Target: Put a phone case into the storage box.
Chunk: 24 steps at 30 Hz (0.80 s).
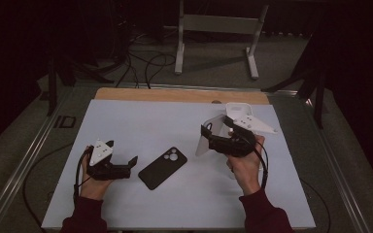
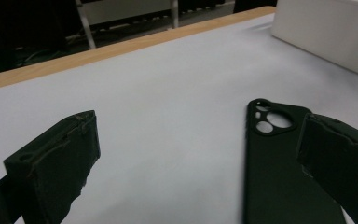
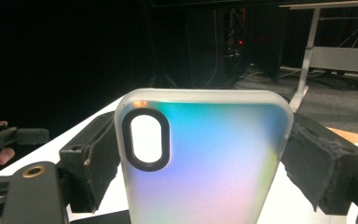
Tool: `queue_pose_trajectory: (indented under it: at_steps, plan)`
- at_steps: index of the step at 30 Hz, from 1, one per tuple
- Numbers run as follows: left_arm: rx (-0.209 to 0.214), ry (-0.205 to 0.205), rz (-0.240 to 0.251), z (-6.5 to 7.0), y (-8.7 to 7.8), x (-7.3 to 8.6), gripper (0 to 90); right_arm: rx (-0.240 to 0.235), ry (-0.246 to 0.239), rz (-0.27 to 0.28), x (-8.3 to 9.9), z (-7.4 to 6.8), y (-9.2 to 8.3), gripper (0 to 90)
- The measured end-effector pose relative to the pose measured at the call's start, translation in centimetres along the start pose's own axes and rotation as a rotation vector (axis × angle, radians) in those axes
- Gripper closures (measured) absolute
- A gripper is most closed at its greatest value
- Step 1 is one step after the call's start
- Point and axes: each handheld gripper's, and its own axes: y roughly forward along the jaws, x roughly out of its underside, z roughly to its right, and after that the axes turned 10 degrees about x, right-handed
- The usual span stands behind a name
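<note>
A black phone case (image 1: 162, 167) lies flat in the middle of the white sheet, camera cutouts at its far end. My left gripper (image 1: 131, 166) rests just left of it, jaws open and pointing at it. In the left gripper view the black case (image 2: 279, 168) lies under the right-hand jaw, and nothing is between the jaws of the left gripper (image 2: 198, 135). My right gripper (image 1: 209, 138) is shut on a translucent pale phone case (image 1: 203, 145), held tilted over the sheet's right half. In the right gripper view this case (image 3: 205, 177) shimmers blue and pink, standing upright in the right gripper (image 3: 205, 140).
The white sheet (image 1: 141, 121) covers the table, with a wooden strip (image 1: 179, 94) along its far edge and metal rails at both sides. A white frame stand (image 1: 218, 29) and cables are on the floor beyond. A white flat-sided thing (image 2: 326, 32) shows at the left gripper view's top right.
</note>
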Motion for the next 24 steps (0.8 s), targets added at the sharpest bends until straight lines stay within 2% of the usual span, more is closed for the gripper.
queue_pose_trajectory:
  at_steps: [9, 16, 24]
  plan:
    - [-0.017, -0.003, 0.005, -0.7, -0.5, 0.9, 0.0, 0.019, -0.005, 0.005, -0.2, 0.4, 0.2, 16.7]
    - [-0.025, 0.01, 0.007, -0.6, -0.8, 1.3, 0.0, 0.023, 0.009, 0.01, -0.5, 0.7, 0.6, 16.6]
    - [-0.044, 0.015, 0.006, -0.6, -1.1, 1.4, 0.0, 0.052, 0.01, 0.014, -0.8, 1.6, 0.9, 16.7]
